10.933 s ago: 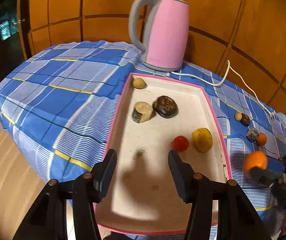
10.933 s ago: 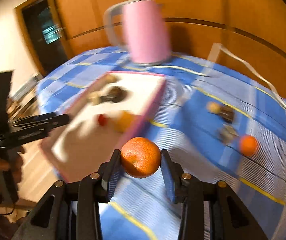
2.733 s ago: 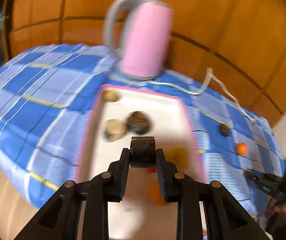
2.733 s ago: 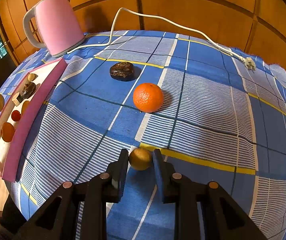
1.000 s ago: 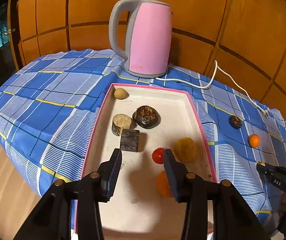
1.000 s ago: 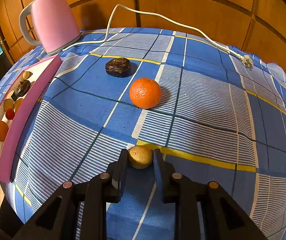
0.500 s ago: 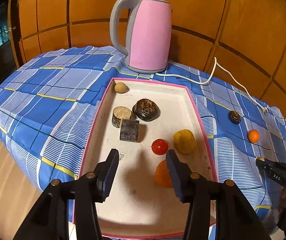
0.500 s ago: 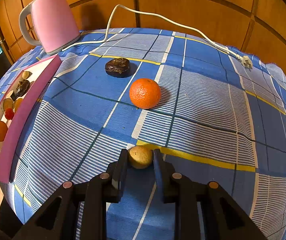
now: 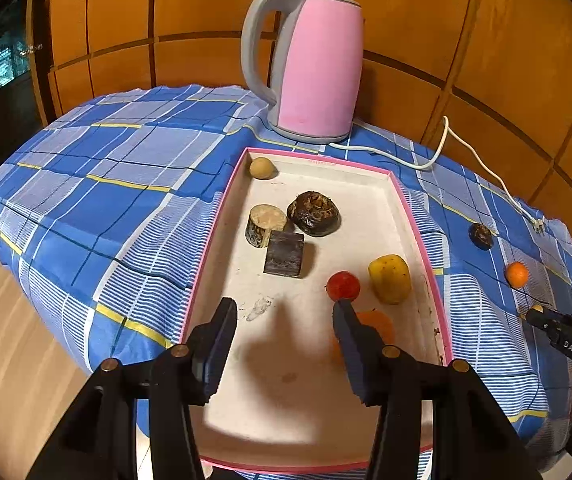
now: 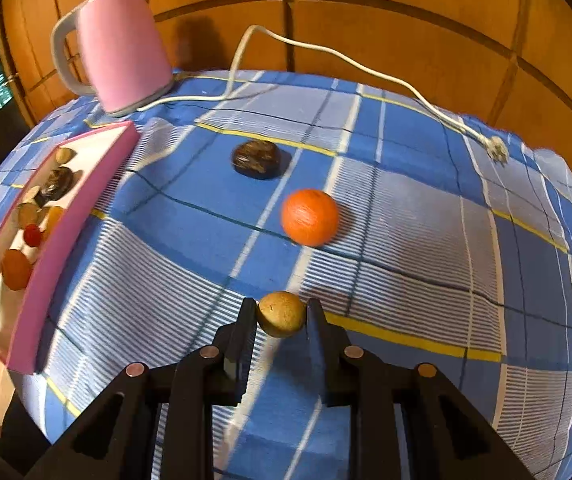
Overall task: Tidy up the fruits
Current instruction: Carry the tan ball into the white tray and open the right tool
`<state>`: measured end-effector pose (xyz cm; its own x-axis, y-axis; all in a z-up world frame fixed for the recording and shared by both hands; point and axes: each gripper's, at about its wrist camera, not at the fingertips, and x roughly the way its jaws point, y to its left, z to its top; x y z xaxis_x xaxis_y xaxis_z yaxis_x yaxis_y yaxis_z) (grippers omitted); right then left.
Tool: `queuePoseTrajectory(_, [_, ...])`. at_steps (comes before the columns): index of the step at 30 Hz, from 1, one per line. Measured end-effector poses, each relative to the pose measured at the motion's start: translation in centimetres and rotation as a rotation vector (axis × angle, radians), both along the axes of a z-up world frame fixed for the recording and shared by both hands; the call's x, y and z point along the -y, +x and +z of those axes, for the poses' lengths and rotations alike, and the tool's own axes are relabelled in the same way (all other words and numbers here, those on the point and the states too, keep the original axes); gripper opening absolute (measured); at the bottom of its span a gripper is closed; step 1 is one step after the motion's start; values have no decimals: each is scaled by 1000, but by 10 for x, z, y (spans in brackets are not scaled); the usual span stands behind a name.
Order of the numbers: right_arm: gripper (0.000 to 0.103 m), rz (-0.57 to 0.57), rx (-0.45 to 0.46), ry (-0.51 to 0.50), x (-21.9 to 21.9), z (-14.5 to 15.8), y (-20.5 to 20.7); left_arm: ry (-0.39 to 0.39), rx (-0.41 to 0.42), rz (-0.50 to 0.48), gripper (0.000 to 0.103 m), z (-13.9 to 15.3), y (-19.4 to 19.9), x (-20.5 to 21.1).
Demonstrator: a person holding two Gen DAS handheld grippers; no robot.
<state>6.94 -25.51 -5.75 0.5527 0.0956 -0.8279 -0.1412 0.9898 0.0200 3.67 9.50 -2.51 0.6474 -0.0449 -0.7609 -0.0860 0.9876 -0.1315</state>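
Observation:
My right gripper (image 10: 279, 316) is shut on a small tan round fruit (image 10: 281, 314), held just above the blue checked cloth. An orange (image 10: 310, 217) and a dark wrinkled fruit (image 10: 256, 159) lie on the cloth beyond it. My left gripper (image 9: 283, 316) is open and empty above the near half of the pink-rimmed tray (image 9: 422, 236). The tray holds a tan fruit (image 9: 261, 168), a dark fruit (image 9: 313, 213), a cut stump piece (image 9: 265, 225), a dark block (image 9: 284, 254), a red fruit (image 9: 343, 286), a yellow fruit (image 9: 390, 279) and an orange (image 9: 378, 326) partly behind my right finger.
A pink kettle (image 9: 310, 68) stands behind the tray, its white cord (image 10: 326, 54) trailing across the cloth to a plug (image 10: 496, 152). The table edge drops to the floor at the left (image 9: 13, 320). Wood-panelled walls close the back.
My right gripper has lifted the tan fruit and tipped back, so the view shifted. My left gripper has drawn back a little from the dark block it set down in the tray.

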Motion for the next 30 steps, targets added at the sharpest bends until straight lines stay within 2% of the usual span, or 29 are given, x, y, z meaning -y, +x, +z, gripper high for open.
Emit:
queuePoseTrajectory(18, [25, 247, 18, 97, -82, 32, 3, -6, 13, 46, 51, 2, -2, -19])
queuePoseTrajectory(25, [25, 389, 41, 137, -139, 50, 24, -2, 19, 60, 51, 3, -2, -23])
queuePoseTrajectory(30, [25, 454, 52, 118, -178, 51, 41, -1, 18, 59, 51, 2, -1, -23])
